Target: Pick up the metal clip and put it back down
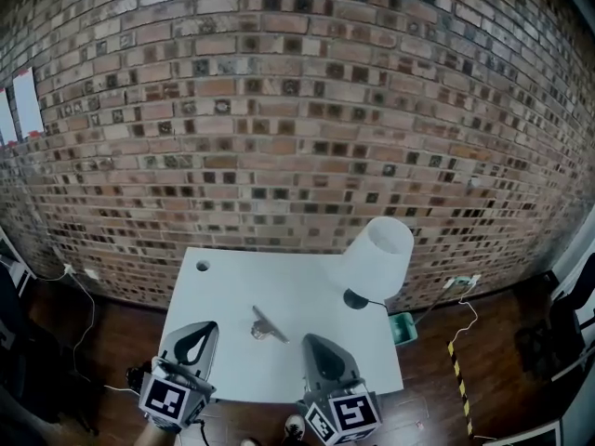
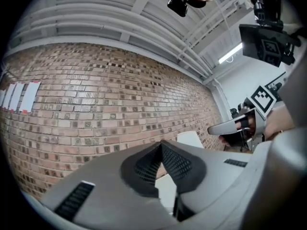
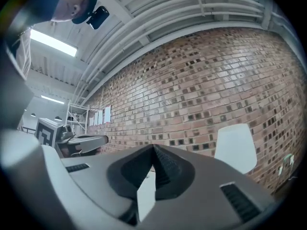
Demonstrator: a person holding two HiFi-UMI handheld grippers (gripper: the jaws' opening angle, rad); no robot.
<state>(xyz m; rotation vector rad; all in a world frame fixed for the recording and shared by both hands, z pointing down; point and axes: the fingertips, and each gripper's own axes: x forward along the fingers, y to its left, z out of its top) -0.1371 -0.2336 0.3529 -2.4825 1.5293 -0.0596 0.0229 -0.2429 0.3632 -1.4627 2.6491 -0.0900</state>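
A brick wall (image 1: 297, 110) backs a white table (image 1: 223, 282) with a lamp (image 1: 376, 258) at its far right corner. The metal clip (image 1: 268, 326) lies flat near the table's middle, untouched. The left gripper (image 1: 204, 329) and right gripper (image 1: 311, 340) hover by the near edge, fingers clenched on nothing. Brought down clenched like this, I'd expect either one to shove the thin clip aside, not catch it.

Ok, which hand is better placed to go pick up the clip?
Right, probably. In the head view the right tool sits nearer the clip on the table than the left tool does. Both are shut, so either must open first.
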